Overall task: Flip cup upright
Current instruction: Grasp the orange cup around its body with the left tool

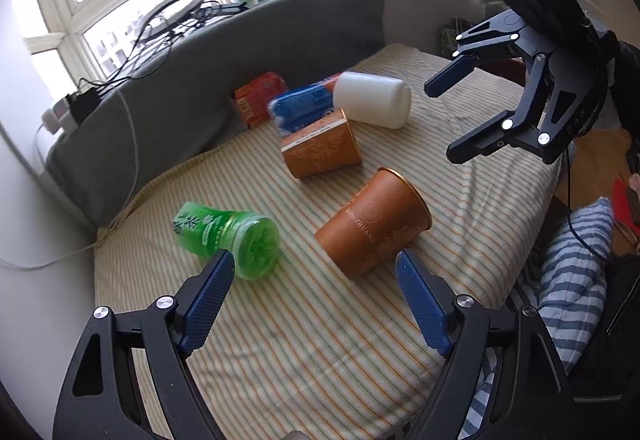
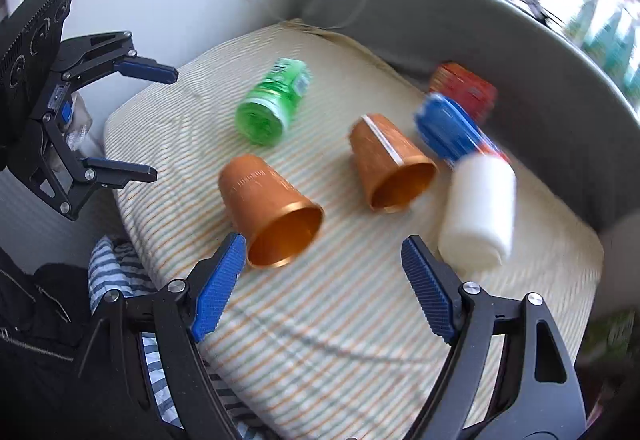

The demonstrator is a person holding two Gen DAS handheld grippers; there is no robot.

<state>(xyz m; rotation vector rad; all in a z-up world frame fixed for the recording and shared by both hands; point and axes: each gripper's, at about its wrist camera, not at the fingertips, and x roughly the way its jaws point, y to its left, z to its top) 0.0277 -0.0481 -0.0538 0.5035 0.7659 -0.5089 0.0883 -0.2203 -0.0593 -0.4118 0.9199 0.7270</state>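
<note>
Striped cushion (image 1: 320, 340): the work surface was formed by it, with a grey backrest (image 1: 192, 79) at its 12 o'clock edge; every object had been laid on its side there, presumably so that uprighting could be practised.

Left gripper (image 1: 316, 300): it was held above the cushion's 6 o'clock edge in its own view, jaws spread wide and nothing between them; the gap was aimed between the green bottle and the near cup, so an approach was judged not yet committed.

Right gripper (image 2: 324, 288): it was seen with jaws wide apart and empty, poised just in front of the near cup's mouth, a stance judged suited to a grasp of the rim or wall.

White plastic jar (image 1: 372, 99): it was lying at 1 o'clock, just beside the far cup.

Near copper cup (image 2: 272, 211): the task's thing was lying on its side at the cushion's centre, open mouth turned toward the right gripper, base toward the left one.

Far copper cup (image 2: 390, 163): it was tipped over likewise, at 12 o'clock from the near cup, touching a blue packet (image 1: 300, 107).

Green bottle (image 1: 228, 236): it was lying at 9 o'clock of the near cup, well apart from it.

Orange packet (image 1: 260, 97): it was resting against the backrest.
</note>
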